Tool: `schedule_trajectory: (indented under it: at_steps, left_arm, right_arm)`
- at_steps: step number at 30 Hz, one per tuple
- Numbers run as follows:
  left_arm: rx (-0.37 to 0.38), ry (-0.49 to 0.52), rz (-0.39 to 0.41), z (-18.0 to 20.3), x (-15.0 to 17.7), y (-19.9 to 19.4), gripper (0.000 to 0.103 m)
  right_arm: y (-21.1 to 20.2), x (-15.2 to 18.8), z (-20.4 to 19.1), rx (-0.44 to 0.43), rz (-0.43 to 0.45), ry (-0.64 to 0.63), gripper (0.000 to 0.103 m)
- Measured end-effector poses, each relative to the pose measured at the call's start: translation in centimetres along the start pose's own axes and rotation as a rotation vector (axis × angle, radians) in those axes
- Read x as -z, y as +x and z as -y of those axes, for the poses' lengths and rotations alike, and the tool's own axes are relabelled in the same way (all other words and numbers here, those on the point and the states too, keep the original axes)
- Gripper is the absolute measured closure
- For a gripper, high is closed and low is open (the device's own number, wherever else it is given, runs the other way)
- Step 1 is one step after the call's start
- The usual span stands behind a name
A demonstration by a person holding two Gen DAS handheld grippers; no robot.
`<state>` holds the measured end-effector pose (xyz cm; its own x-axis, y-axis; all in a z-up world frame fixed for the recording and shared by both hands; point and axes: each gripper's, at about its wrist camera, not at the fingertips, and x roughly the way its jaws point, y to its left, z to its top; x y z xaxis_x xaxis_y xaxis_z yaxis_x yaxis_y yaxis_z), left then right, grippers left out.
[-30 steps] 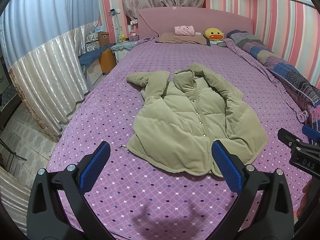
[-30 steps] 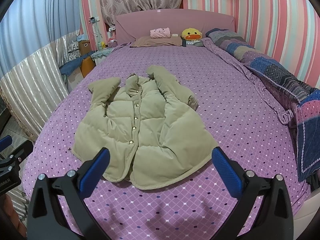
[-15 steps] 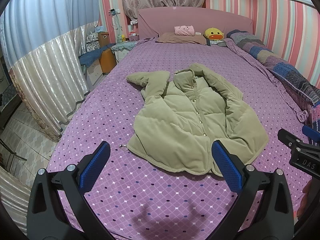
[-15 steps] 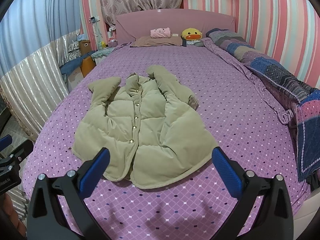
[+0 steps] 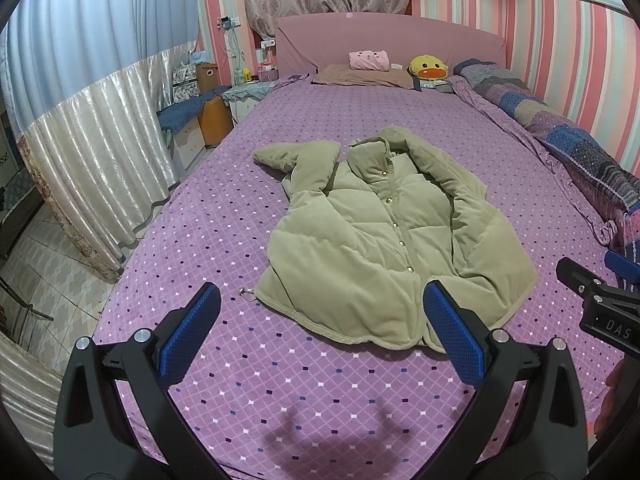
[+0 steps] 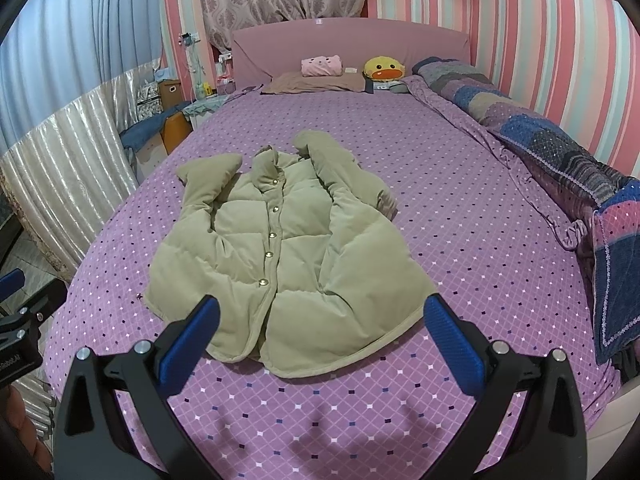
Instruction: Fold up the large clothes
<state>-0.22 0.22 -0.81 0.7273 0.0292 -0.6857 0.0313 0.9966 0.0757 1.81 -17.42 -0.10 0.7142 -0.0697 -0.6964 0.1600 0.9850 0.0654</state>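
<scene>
Purple diamond-patterned bedspread (image 5: 248, 364) holds a puffy olive-green buttoned jacket (image 5: 384, 240) spread front-up just beyond both tongs, left gripper (image 5: 320, 324) and right gripper (image 6: 320, 324) hovering with jaws apart, probably lining up a first fold.

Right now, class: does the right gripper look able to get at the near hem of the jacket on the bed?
Probably yes. The right gripper is open and holds nothing, and the jacket lies flat on the bed with its hem just ahead of the fingertips. Nothing stands between them.
</scene>
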Motion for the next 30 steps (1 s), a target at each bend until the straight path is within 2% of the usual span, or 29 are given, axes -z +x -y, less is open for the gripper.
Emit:
schedule_trajectory:
  at_steps: [17, 22, 27, 30]
  left_arm:
    - [-0.01, 0.004, 0.0, -0.1, 0.2, 0.7, 0.003]
    - [-0.001, -0.004, 0.02, -0.6, 0.7, 1.1, 0.003]
    - [0.029, 0.035, 0.056, -0.5, 2.0, 2.0, 0.003]
    - [0.029, 0.067, 0.04, -0.2, 2.9, 3.3, 0.003]
  right_arm:
    - [0.1, 0.3, -0.2, -0.011, 0.001, 0.0, 0.002]
    - [1.3, 1.3, -0.3, -0.049, 0.013, -0.011, 0.002]
    - [1.9, 1.5, 0.3, -0.102, 0.047, -0.006, 0.002]
    - [2.8, 1.7, 0.4, -0.11, 0.041, -0.033, 0.002]
